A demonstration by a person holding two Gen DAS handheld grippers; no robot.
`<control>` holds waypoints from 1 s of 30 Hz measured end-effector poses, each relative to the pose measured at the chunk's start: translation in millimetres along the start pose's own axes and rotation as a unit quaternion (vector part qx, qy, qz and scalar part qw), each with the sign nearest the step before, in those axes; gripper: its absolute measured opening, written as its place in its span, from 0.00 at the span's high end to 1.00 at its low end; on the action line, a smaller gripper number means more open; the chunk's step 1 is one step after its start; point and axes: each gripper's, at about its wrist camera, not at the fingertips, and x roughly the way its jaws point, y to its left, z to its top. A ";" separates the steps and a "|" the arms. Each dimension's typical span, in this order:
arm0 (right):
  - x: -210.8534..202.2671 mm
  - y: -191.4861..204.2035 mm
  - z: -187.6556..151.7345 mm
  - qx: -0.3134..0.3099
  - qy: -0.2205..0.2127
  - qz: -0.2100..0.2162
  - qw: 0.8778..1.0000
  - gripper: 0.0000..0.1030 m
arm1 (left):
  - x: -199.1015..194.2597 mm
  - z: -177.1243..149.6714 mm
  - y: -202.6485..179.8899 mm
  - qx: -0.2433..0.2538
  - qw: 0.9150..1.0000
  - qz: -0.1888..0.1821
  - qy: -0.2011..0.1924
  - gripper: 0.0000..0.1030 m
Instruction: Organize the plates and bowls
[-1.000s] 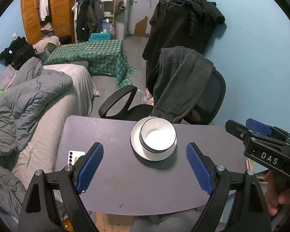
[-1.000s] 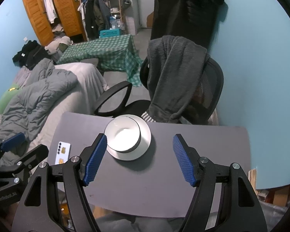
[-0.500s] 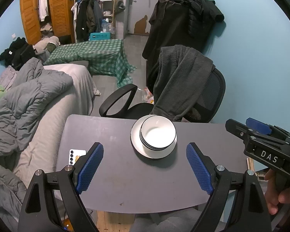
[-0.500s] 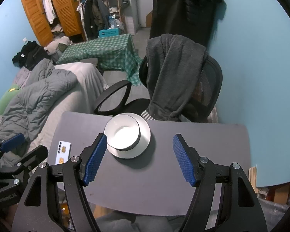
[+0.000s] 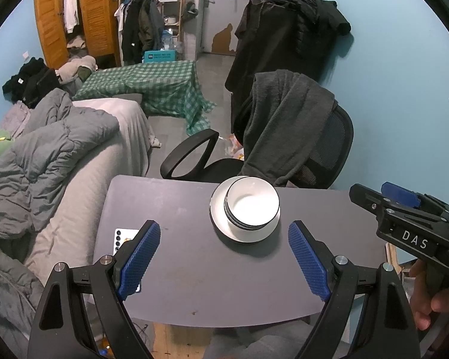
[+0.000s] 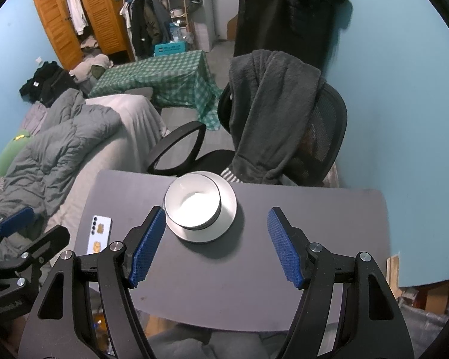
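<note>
Phone (image 5: 120,236) on grey table (image 5: 224,284)

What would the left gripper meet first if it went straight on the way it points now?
Probably the bare grey table, just short of the stacked bowls on the plate. The left gripper has open, empty jaws; depth is uncertain.

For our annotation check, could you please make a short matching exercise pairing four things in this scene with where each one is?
Things:
1. stack of bowls
2. phone
3. grey garment
4. left gripper

Places:
A. draped over the office chair
B. on the plate
C. flat near the table's left edge
D. above the table, jaws open and empty

Pairs: 1-B, 2-C, 3-A, 4-D
</note>
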 end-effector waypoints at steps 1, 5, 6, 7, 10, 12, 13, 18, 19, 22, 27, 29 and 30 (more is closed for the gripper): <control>0.1 0.0 0.1 0.000 0.000 0.000 1.000 0.32 | -0.8 -0.1 0.7 0.002 1.000 0.003 -0.002 0.14; -0.5 0.7 -1.4 0.000 0.001 0.000 1.000 0.32 | 1.4 0.6 2.3 0.004 1.000 0.006 0.001 0.14; -0.3 1.1 -1.6 0.000 0.001 0.000 1.000 0.32 | 1.2 0.4 2.9 0.005 1.000 0.007 0.002 0.14; -0.1 1.2 -1.4 -0.001 0.001 0.000 1.000 0.32 | 2.0 0.7 3.2 0.005 1.000 0.006 0.003 0.14; 0.0 1.4 -1.3 0.000 0.001 0.000 1.000 0.32 | 2.0 0.9 3.3 0.005 1.000 0.009 0.002 0.14; -0.9 2.3 -2.1 -0.001 0.001 0.000 1.000 0.32 | 2.6 0.7 4.9 0.005 1.000 0.009 0.001 0.14; -1.0 2.6 -2.3 -0.001 0.001 -0.001 1.000 0.32 | 2.6 0.7 5.6 0.004 1.000 0.008 0.002 0.14; -0.5 2.7 -1.6 -0.001 0.002 0.000 1.000 0.32 | 2.4 0.7 8.1 0.006 1.000 0.007 0.003 0.14; -0.5 2.7 -1.6 -0.001 0.002 0.000 1.000 0.32 | 2.6 0.7 7.3 0.005 1.000 0.007 0.003 0.14; -1.2 4.5 -2.8 -0.002 0.003 0.000 1.000 0.32 | 2.1 0.0 10.8 0.002 1.000 0.006 0.005 0.14; -1.8 6.6 -5.2 -0.003 0.004 -0.001 1.000 0.32 | 0.0 -1.5 15.3 -0.002 1.000 0.006 0.005 0.14; -1.9 6.6 -5.2 -0.003 0.004 -0.001 1.000 0.32 | 0.3 -1.1 15.7 -0.002 1.000 0.006 0.005 0.14; -1.8 6.5 -4.8 -0.003 0.004 0.000 1.000 0.32 | 0.0 -1.2 16.4 -0.002 1.000 0.006 0.005 0.14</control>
